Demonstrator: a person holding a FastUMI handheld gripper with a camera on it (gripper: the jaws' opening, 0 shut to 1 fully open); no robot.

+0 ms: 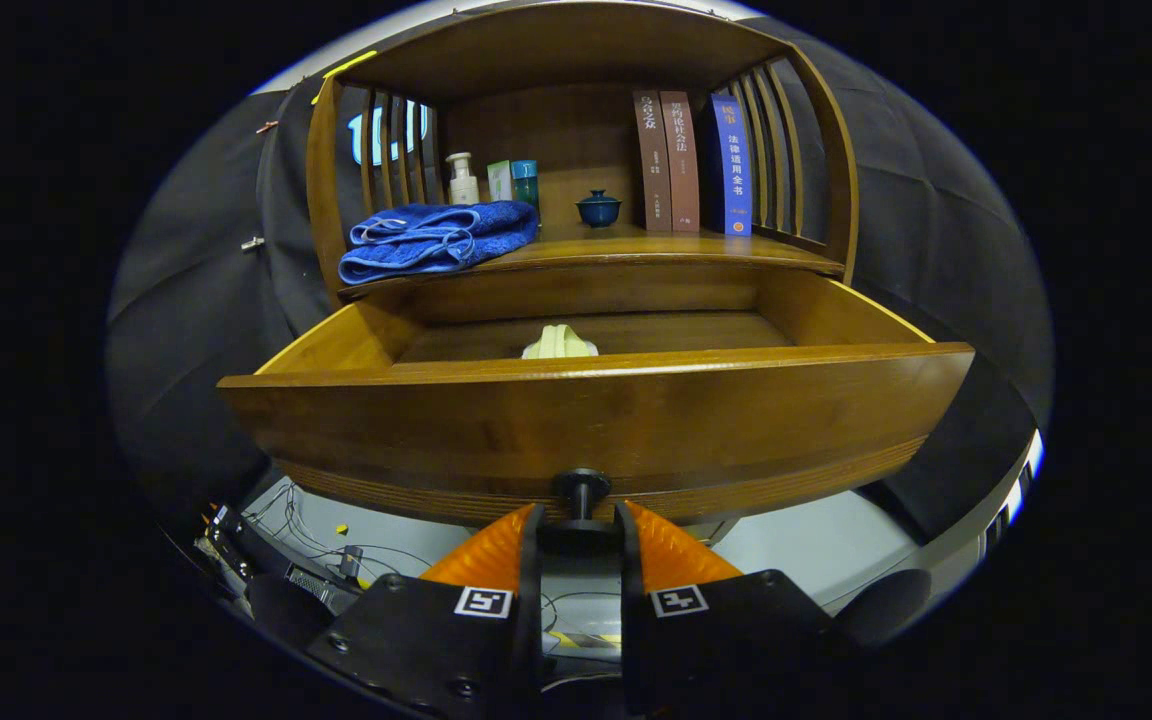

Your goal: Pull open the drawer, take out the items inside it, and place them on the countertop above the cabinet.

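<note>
Wooden drawer (596, 420) stands pulled open just ahead, the gripper (581, 525) pinching its dark knob (581, 490) between both fingers, so release squarely, then rise over the front toward the pale item (560, 343) lying beyond.

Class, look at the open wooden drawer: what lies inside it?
A pale ridged item sits on the drawer floor; the front panel hides its lower part and the near floor. The tongs grip the knob.
</note>
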